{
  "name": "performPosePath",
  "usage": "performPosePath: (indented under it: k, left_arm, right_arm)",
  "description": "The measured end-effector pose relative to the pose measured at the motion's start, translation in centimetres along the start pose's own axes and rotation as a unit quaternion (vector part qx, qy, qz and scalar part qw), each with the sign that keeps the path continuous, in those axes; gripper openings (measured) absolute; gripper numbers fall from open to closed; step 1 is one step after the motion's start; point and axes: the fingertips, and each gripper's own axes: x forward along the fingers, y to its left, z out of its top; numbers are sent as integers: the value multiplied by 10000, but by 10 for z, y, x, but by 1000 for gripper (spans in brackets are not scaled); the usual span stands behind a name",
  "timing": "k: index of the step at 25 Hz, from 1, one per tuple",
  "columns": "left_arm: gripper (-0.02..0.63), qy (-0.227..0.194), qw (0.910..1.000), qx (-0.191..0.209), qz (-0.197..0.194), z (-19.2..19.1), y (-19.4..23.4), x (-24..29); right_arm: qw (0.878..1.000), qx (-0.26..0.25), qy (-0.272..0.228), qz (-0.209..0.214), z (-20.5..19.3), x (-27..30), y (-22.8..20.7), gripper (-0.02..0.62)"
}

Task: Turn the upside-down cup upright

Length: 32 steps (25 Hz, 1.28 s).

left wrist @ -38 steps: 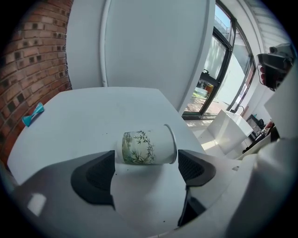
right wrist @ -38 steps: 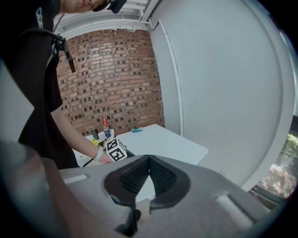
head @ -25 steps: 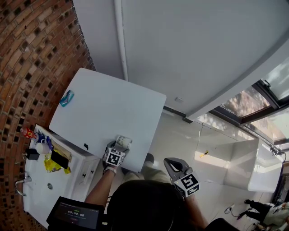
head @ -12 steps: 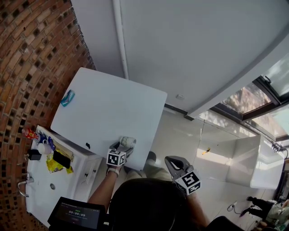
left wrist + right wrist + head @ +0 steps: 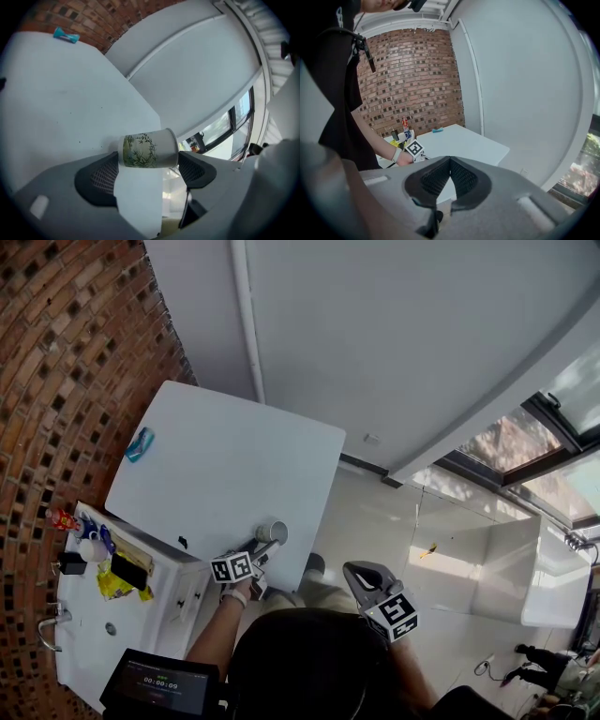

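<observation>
Standing mouth-up near the front edge of the white rectangular table (image 5: 216,465), low in the middle of the head view, the white paper cup with a green leaf print (image 5: 272,532) looks turned already. I judge the step in hand to be the let-go. The left gripper (image 5: 263,548) points at the cup from just below it in the frame.

That gripper's own view is rolled sideways. The cup (image 5: 149,150) lies across mid-frame, with its base toward the table (image 5: 56,93) at left and its flared rim toward the right. The left gripper (image 5: 149,161) frames it with jaws wide apart, roughly the cup's height. The cup seems to sit just beyond the tips, not pinched, and I see no clear contact. The next move calls for drawing that gripper straight back without brushing so light a cup so near the edge.

The right gripper (image 5: 356,575) hangs off the table at lower right of centre. In its own view the right gripper (image 5: 450,161) has its jaws pressed together on nothing.

Only the head view shows the cup's open mouth. Only the left gripper view shows the leaf print and the jaw gap. The right gripper view shows the red brick wall (image 5: 412,84), but I cannot make out the cup there.
</observation>
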Motion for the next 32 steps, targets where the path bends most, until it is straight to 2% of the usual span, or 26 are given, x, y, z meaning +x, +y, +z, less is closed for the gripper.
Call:
performPosePath:
  k: [5, 8, 10, 14, 20, 24, 27, 32]
  left_arm:
    - [419, -252, 9947, -902, -416, 0, -2, 0]
    - [419, -504, 9844, -1551, -667, 3, -1, 1]
    - [419, -621, 9782, -1832, -754, 3, 0, 1]
    - [417, -642, 9738, -2003, -866, 1, -1, 1]
    - [416, -908, 9527, -2657, -1159, 5, 1, -1]
    - [417, -907, 9476, -2818, -1204, 0, 5, -2]
    - [417, -1021, 9404, -2997, -1243, 1, 7, -3]
    - [419, -917, 9469, -2833, -1214, -3, 5, -5]
  right_arm:
    - [10000, 3, 16, -13, -1, -2, -1, -8]
    - [10000, -5, 38, -10, -2, -3, 0, -8]
    - [10000, -12, 46, -2, -2, -2, 1, -8]
    - [10000, -44, 75, 36, -3, -1, 3, -8]
    - [9999, -23, 105, 32, -4, -4, 3, -8]
    - [9999, -33, 139, 56, -7, -4, 6, -8]
    - [9998, -42, 161, 81, -8, -3, 7, -8]
    - [9998, -35, 171, 109, -8, -1, 8, -8]
